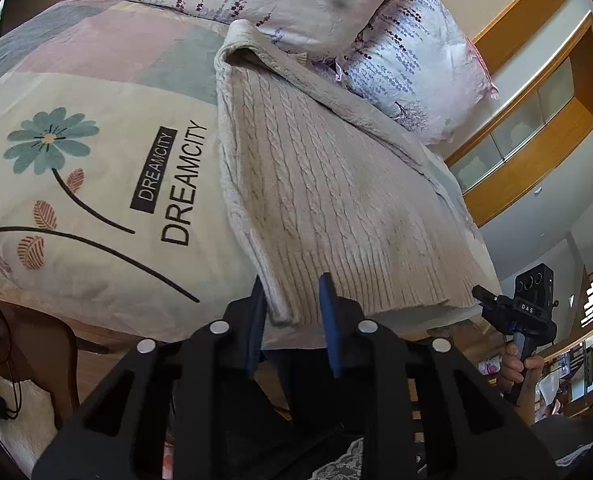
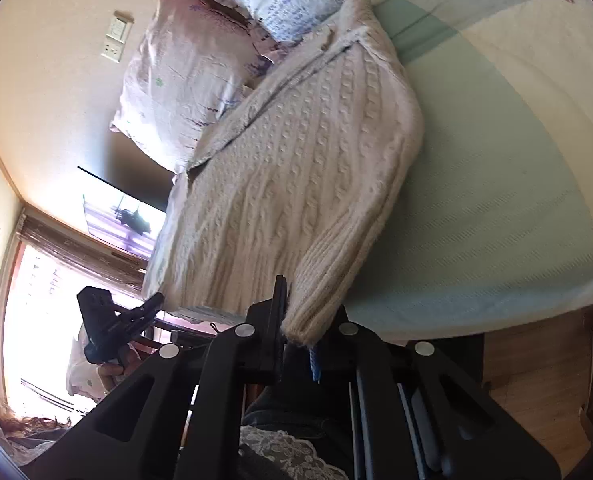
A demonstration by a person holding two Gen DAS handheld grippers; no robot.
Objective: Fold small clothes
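Note:
A cream cable-knit sweater point(image 1: 328, 184) lies folded lengthwise on the bed, its ribbed hem at the near edge; it also shows in the right wrist view point(image 2: 296, 184). My left gripper point(image 1: 292, 300) has its blue fingers on either side of the hem's left corner, with a gap between them, so it looks open. My right gripper point(image 2: 304, 320) has the hem's right corner between its fingers and looks shut on it. The right gripper also shows in the left wrist view point(image 1: 484, 294), and the left gripper in the right wrist view point(image 2: 152, 304).
The bed sheet point(image 1: 96, 160) carries a flower print and "DREAMCITY" lettering. Two pillows point(image 1: 408, 60) lie at the head of the bed behind the sweater. A wooden chair point(image 1: 48, 352) stands at the left, a bright window point(image 2: 36, 300) beyond the bed.

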